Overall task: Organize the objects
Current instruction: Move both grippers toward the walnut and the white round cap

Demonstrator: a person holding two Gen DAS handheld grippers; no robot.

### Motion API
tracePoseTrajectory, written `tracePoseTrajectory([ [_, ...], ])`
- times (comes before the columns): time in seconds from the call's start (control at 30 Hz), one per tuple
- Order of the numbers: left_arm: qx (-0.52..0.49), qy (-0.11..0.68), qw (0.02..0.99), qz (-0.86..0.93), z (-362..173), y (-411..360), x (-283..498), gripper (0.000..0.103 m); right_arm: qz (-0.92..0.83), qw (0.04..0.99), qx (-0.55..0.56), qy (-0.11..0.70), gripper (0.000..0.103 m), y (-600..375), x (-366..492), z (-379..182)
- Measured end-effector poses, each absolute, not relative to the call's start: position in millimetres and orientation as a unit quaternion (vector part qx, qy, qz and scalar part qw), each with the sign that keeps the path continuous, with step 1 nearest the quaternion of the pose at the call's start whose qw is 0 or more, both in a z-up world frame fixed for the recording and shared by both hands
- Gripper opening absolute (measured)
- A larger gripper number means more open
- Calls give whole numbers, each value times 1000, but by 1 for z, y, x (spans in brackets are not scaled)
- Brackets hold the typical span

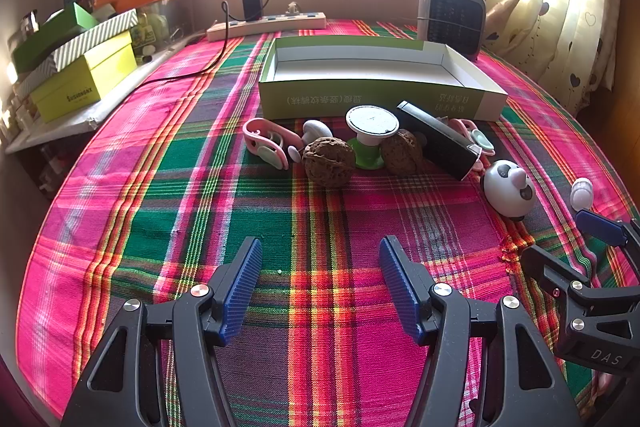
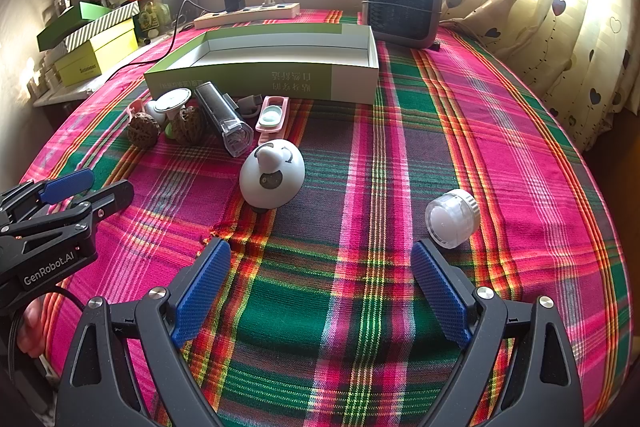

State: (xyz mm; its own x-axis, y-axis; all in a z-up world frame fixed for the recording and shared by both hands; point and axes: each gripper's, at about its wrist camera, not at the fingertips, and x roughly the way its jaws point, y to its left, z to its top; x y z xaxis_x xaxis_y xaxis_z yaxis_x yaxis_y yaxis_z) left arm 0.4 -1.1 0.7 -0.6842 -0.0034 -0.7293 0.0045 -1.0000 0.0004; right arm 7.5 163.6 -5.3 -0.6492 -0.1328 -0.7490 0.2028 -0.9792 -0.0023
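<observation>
An empty green and white box (image 1: 376,95) (image 2: 256,77) lies on the plaid tablecloth. In front of it sit two walnuts (image 1: 329,161) (image 2: 143,129), a white disc on a green base (image 1: 372,125) (image 2: 173,101), a black tube (image 1: 440,139) (image 2: 224,117), pink cases (image 1: 266,143) (image 2: 272,115), a panda toy (image 1: 508,189) (image 2: 273,173) and a small white jar (image 1: 581,193) (image 2: 452,218). My left gripper (image 1: 320,283) is open and empty, short of the walnuts; it also shows in the right wrist view (image 2: 92,187). My right gripper (image 2: 320,287) is open and empty, with the jar just beyond its right finger; it also shows in the left wrist view (image 1: 572,243).
A small heater (image 1: 452,17) (image 2: 402,5) and a power strip (image 1: 266,25) (image 2: 248,13) stand behind the box. Stacked boxes (image 1: 84,75) (image 2: 96,45) fill a shelf on the left. A curtain (image 2: 560,15) hangs on the right.
</observation>
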Motion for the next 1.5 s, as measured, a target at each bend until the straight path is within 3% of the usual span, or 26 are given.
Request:
tracePoseTrajectory([
  [0.93,409,-6,-27,-912,-1,-6,-2,60,-912,108,394,27,90,166,19,1],
  [1.5,399,20,-38,-916,13,-18,-32,60,-916,61,396,15,88,207,7,8],
])
